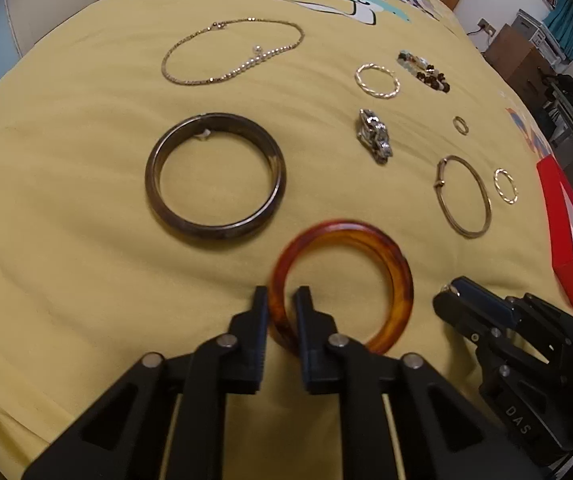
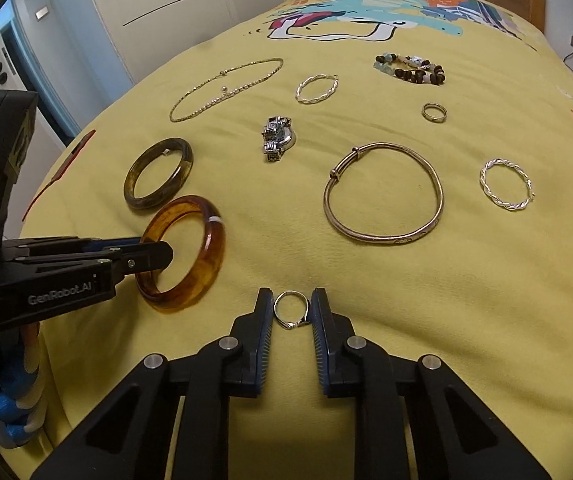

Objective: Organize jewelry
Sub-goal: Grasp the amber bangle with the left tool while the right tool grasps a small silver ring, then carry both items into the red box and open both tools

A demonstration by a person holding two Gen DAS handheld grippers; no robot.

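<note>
I'm at the pick-up step: my left gripper (image 1: 282, 300) pinches the amber bangle's (image 1: 400, 280) near-left rim, my right gripper (image 2: 292, 308) is closed on a small silver ring (image 2: 291, 311) on the yellow bedspread (image 2: 406, 300). Next, lift both gently.

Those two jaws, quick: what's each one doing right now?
Left gripper: shut on the amber bangle.
Right gripper: shut on the small silver ring.
</note>
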